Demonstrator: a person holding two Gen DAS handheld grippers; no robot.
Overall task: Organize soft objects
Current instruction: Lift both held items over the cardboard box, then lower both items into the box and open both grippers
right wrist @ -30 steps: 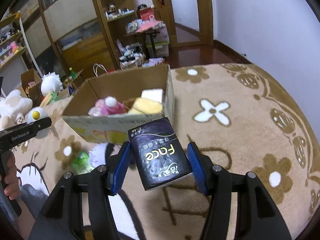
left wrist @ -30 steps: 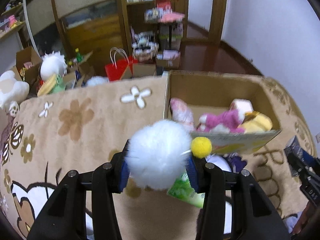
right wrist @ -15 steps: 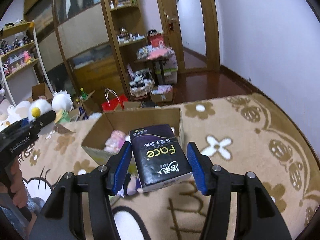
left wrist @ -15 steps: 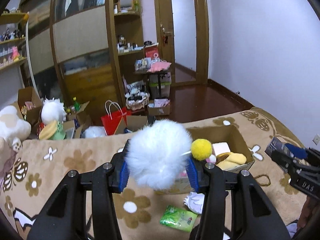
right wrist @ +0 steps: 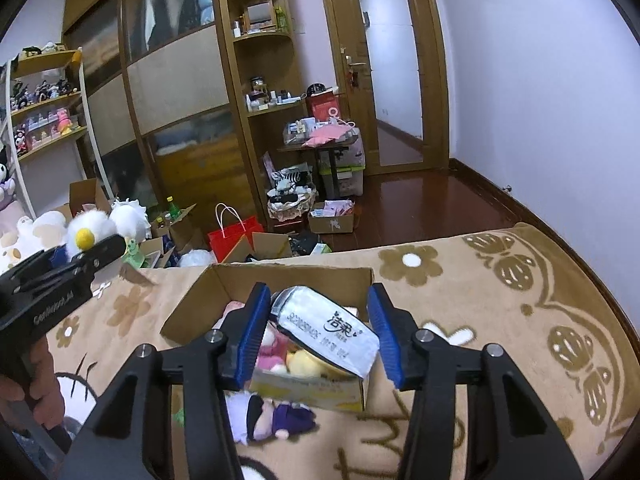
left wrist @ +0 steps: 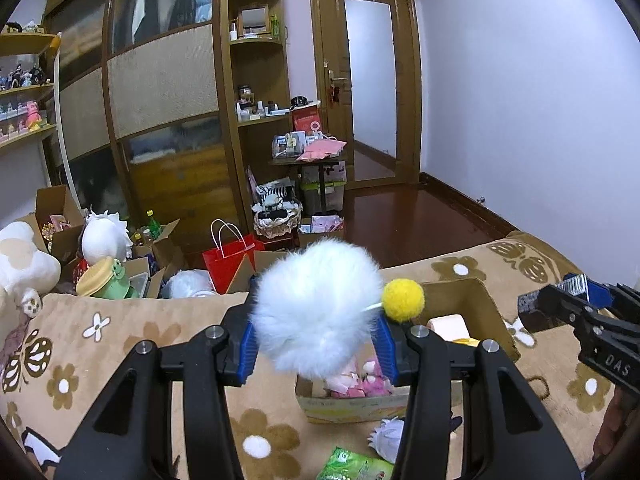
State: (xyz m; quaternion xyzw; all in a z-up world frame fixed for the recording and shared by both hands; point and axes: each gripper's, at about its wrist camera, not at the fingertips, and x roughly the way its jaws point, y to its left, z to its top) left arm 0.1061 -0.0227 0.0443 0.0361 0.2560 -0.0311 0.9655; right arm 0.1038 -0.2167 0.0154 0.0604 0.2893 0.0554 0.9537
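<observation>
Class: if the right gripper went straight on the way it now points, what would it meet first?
The right gripper, whose jaws have just been closing with the tissue pack between them, points into the cardboard box. It would probably meet the plush toys inside first, though depth is unclear.

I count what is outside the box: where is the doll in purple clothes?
In the right wrist view, the doll lies on the flowered blanket in front of the cardboard box, near its left corner, low in the picture.

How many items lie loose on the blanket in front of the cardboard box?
2: a purple-dressed doll by the box's front wall and a green packet beside it. More may be hidden from view.
</observation>
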